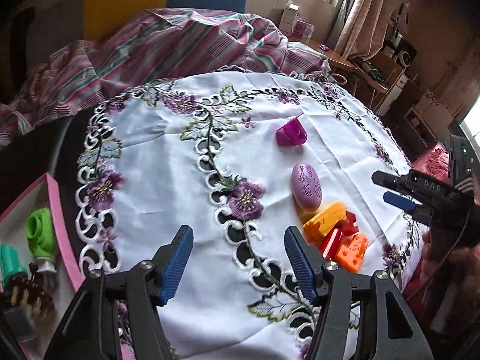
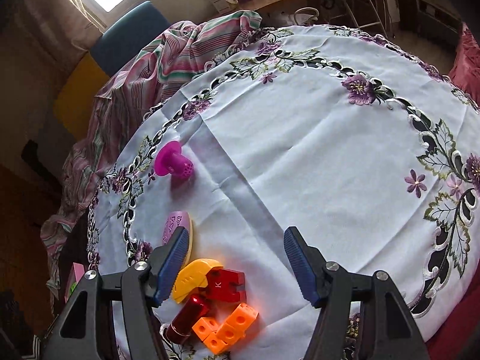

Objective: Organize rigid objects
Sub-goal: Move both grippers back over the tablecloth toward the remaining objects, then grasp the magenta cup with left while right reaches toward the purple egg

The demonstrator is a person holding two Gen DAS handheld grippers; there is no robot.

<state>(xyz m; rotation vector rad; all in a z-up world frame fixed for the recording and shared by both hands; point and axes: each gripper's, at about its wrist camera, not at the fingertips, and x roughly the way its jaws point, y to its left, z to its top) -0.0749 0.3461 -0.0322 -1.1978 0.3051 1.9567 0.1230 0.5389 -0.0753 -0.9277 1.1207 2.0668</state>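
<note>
Both grippers are spread and hold nothing. The right gripper [image 2: 237, 265] hovers just above the toy pile [image 2: 214, 303], which lies between its fingers. Closing here may catch several pieces together or push the red cylinder [image 2: 187, 315] away. The left gripper [image 1: 238, 265] stands over bare cloth [image 1: 168, 156], the pink box [image 1: 57, 207] at its left, cut off by the picture edge.

Both cameras look down at a slant, close over the table [image 1: 150, 138]. The left one sees the pink box [image 1: 57, 210] at its left edge. Both see the toy pile [image 1: 336, 237] [image 2: 213, 303].
</note>
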